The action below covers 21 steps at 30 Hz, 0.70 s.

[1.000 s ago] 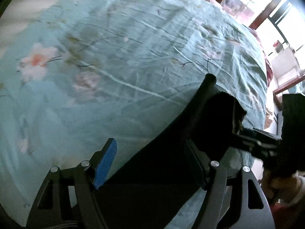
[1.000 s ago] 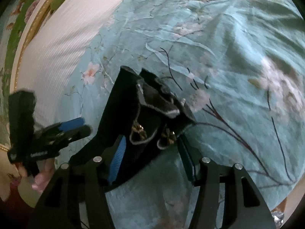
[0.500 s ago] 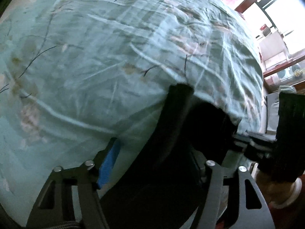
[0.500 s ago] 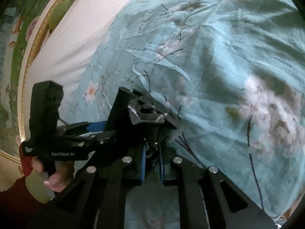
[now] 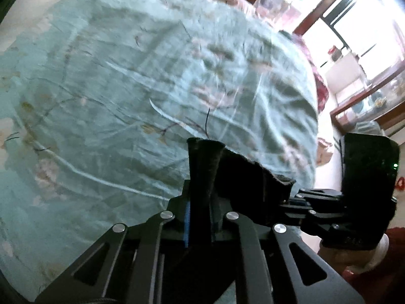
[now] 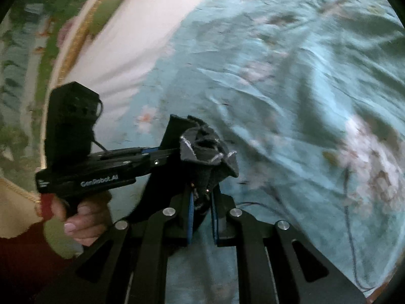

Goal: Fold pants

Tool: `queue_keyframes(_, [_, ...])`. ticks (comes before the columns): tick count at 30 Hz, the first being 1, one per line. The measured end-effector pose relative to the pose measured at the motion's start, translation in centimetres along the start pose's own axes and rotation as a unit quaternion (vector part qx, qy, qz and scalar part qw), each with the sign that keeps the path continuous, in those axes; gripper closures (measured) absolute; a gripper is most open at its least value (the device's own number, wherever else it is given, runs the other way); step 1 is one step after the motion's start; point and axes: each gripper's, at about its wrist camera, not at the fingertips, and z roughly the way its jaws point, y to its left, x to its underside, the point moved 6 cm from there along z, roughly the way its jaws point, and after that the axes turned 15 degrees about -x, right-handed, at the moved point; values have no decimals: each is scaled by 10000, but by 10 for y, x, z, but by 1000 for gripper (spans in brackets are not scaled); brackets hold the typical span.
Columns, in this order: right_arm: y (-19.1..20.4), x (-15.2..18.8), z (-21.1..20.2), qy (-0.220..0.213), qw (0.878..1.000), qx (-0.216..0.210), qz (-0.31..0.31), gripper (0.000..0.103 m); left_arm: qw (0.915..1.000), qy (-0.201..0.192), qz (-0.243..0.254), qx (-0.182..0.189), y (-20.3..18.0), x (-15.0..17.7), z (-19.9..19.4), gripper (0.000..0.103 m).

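Two grips: your left gripper (image 5: 200, 217) has just closed on the black pants (image 5: 243, 177); your right gripper (image 6: 202, 212) pinches their other bunched end.
Pants: raised just above the teal bedspread (image 5: 126, 101).
Risk: thin bites; pulling apart could slip fabric free.

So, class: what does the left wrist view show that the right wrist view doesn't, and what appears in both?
Only the left wrist view shows the bright window and the wooden furniture beyond the bed. Only the right wrist view shows the white headboard, the green floral wall and a hand gripping a handle. Both show the teal floral bedspread, the black pants, and the left gripper and right gripper, each shut on pants fabric; the left has just been closing on it.
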Motion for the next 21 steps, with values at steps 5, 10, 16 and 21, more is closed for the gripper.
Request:
queue_keyframes(5, [43, -1, 9, 149, 9968, -739, -247, 91, 9992, -357, -171, 6, 6, 7, -43, 94])
queue_keyframes(10, [83, 8, 25, 413, 9907, -1196, -495, 91, 9973, -638, -353, -63, 23, 28, -85, 94])
queue_keyframes(16, [113, 30, 48, 809, 9839, -1453, -660, 91, 9937, -840, -737, -124, 54, 68, -117, 94])
queue_keyframes(21, [123, 50, 74, 1188, 9790, -1484, -730, 91, 9900, -859, -1103, -191, 76, 100, -124, 94])
